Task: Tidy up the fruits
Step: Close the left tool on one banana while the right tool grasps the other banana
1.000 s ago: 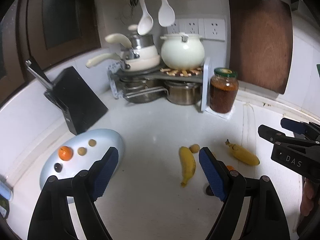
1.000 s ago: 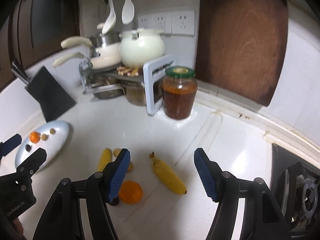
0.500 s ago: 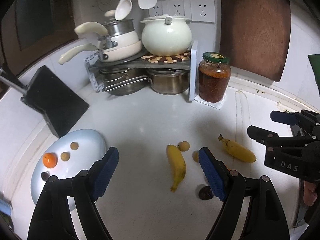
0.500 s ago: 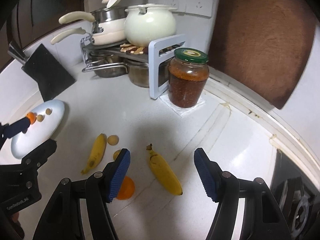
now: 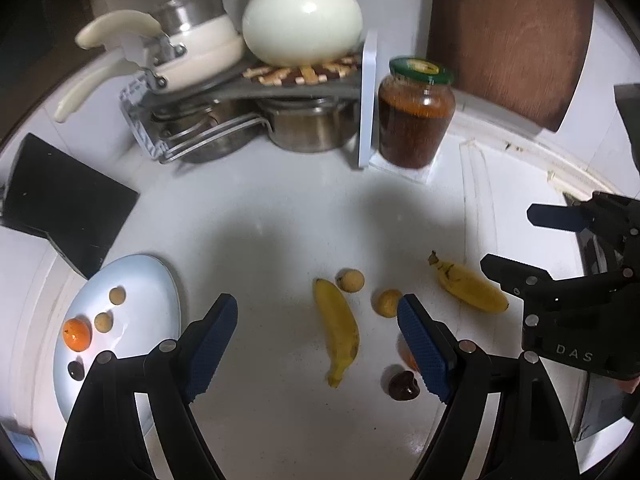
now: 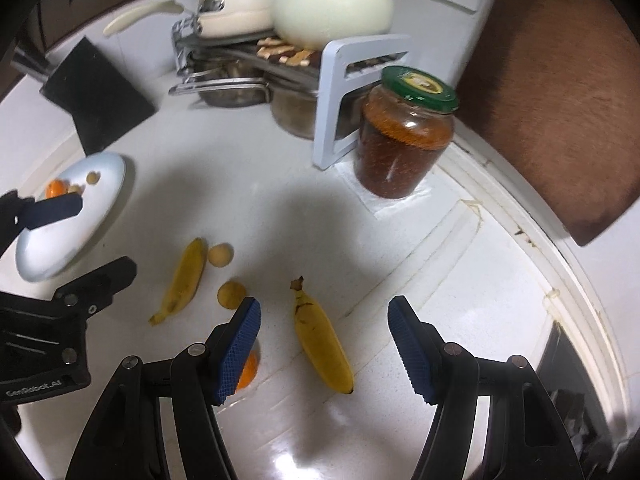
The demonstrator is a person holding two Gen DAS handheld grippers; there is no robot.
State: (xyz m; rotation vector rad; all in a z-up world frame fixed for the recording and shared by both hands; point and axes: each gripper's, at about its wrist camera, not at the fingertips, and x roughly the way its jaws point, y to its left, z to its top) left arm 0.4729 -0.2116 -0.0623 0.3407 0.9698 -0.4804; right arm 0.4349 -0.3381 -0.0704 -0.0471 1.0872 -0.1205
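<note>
The right gripper (image 6: 324, 344), jaws apart and empty, straddles the right banana (image 6: 322, 336) mid-counter (image 6: 460, 320); its long axis runs along the fingers. The left gripper (image 5: 318, 336), likewise empty, brackets the other banana (image 5: 338, 332).

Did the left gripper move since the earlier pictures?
Yes. The left gripper came forward and tipped down: the jar and pots loom larger.

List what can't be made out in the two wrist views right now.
- Orange fruit: right wrist view, mostly behind the right tool's left finger; in the left wrist view only a sliver shows behind the left tool's finger.
- Plate: right wrist view, fruits partly covered by the left tool's finger and blurred.
- Dark fruit on the counter: too small to identify.
- Hanging utensils: left wrist view, cut off by the top edge.
</note>
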